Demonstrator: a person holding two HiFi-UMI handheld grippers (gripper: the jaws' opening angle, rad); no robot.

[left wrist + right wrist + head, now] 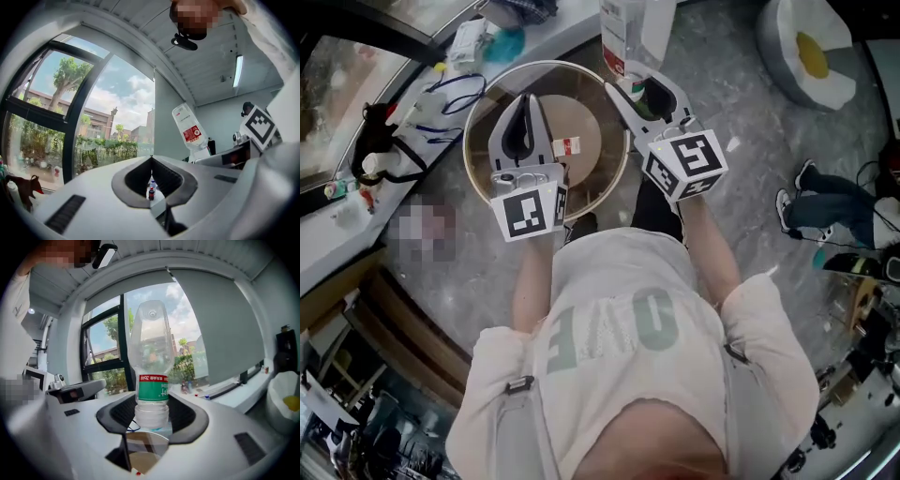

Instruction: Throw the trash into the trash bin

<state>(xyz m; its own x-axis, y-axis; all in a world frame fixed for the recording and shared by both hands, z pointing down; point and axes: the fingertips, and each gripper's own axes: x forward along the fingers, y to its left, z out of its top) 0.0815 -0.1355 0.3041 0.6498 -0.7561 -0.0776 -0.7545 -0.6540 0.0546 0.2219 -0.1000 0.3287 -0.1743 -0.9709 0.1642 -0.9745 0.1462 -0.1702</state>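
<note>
A clear plastic bottle with a green and red label is clamped near its cap end between the fingers of my right gripper, its body pointing away from me. In the head view the right gripper holds the bottle over the far right rim of a round trash bin. The left gripper view shows the same bottle tilted at its right. My left gripper hovers above the bin's left half, jaws together with nothing in them. A small red and white scrap lies inside the bin.
A white window sill with cables and small bottles runs along the left. On the grey floor at the upper right lies an egg-shaped cushion. A person's legs and shoes are at the right. The person's own feet stand just behind the bin.
</note>
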